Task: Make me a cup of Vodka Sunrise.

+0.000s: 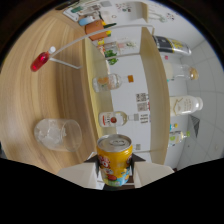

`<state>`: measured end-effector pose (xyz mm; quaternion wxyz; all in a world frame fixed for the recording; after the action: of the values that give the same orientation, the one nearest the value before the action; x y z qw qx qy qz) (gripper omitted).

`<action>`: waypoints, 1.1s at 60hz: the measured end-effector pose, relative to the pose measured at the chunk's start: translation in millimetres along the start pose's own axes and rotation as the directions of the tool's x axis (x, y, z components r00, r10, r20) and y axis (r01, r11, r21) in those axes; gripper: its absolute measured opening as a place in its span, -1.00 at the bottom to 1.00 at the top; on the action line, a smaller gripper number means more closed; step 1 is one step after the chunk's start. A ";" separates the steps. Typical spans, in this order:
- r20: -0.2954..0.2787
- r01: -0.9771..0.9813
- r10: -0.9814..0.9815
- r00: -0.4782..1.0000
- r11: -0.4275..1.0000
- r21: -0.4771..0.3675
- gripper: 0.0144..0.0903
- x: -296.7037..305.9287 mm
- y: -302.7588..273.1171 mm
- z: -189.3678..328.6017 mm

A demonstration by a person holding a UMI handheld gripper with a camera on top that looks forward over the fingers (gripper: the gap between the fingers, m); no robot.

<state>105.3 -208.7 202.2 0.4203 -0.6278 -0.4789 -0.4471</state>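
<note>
A yellow-and-orange drink can with a silver pull-tab top sits between my fingers, and my gripper is shut on it. The whole view is rolled sideways, so the wooden table runs up the left and the can lies level with it. A clear glass holding ice cubes stands on the table just left of the can's top. Beyond the can, a clear bottle with a red label and a clear bottle with an orange tag stand at the table's back edge. No liquid stream is visible.
A small red bottle with a white cap rests beside a white wire rack farther along the table. An orange cup stands near the far end. More bottles line a wooden shelf against the tiled wall.
</note>
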 end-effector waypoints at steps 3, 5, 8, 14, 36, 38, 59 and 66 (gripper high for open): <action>-0.020 0.130 -0.129 0.991 0.991 0.011 -0.07 1.5 -4.2 2.3; -0.033 0.212 -0.211 0.977 0.977 0.013 -0.07 2.3 -5.7 3.2; -0.046 0.321 -0.320 0.946 0.947 0.018 -0.07 2.5 -8.4 7.4; -0.062 0.491 -0.489 0.870 0.871 0.018 -0.07 3.0 -13.8 7.2; -0.040 0.577 -0.576 0.816 0.816 0.030 -0.05 -6.9 -14.5 3.8; -0.041 0.534 -0.533 0.845 0.845 0.028 -0.06 -1.4 -14.5 2.2; -0.049 -0.586 0.605 0.794 0.785 0.200 -0.05 108.6 0.7 -41.2; 0.029 -0.828 0.849 0.528 0.507 0.238 -0.05 127.2 32.8 -50.6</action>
<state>147.3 -234.6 334.1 0.6727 -0.7084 -0.1423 -0.1592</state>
